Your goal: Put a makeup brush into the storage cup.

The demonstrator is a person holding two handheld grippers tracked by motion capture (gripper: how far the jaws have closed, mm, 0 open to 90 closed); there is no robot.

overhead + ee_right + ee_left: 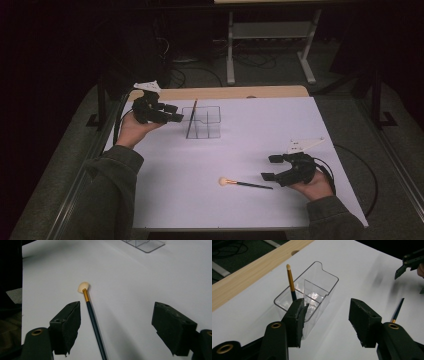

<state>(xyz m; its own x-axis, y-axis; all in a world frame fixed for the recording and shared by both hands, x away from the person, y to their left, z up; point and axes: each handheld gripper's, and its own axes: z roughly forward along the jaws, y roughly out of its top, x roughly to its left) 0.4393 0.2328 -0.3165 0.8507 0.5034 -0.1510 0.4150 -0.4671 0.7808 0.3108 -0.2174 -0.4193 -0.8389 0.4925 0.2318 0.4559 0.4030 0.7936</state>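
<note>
A clear plastic organiser (209,120) (322,282) with several compartments stands at the back left of the white table. A brush with a gold ferrule (192,117) (291,281) stands upright in its left compartment. My left gripper (175,113) (328,310) hovers just left of the organiser, open, with nothing between its jaws. A second brush (245,184) (92,310) with a pale fan tip lies flat on the table. My right gripper (271,167) (117,317) is open around its dark handle end, which lies close to one jaw, with no pad pressing on it.
The white table top (260,135) has a wooden strip (225,92) (249,272) along its far edge. Beyond it stand a grey metal frame (270,35) and cables on the dark floor. The right gripper (409,263) also appears far off in the left gripper view.
</note>
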